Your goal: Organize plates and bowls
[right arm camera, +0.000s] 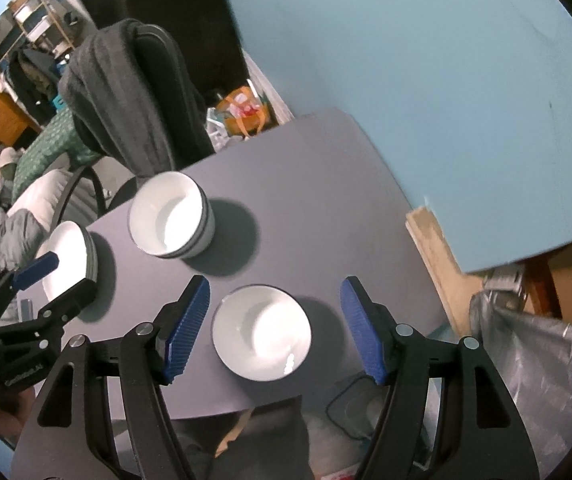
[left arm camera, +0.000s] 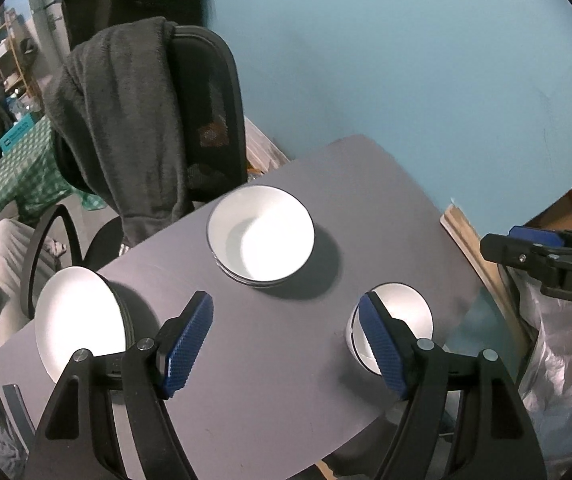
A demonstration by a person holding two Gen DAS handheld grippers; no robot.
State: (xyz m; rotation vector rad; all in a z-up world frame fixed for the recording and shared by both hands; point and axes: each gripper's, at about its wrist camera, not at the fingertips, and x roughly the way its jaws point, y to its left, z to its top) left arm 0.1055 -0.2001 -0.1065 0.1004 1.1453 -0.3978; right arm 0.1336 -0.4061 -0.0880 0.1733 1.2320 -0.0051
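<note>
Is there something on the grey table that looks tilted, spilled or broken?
Nothing is spilled or visibly broken. The stack of white plates sits at the grey table's left edge, partly overhanging it. The stack of white bowls and the single white bowl stand upright.

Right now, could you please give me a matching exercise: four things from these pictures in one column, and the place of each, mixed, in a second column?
Things:
1. bowl stack
2. plate stack
3. single bowl
4. grey fleece

Places:
A. draped over the chair back
B. seen between the open fingers of the right gripper
C. middle of the table
D. table corner beside the chair

Pairs: 1-C, 2-D, 3-B, 4-A
</note>
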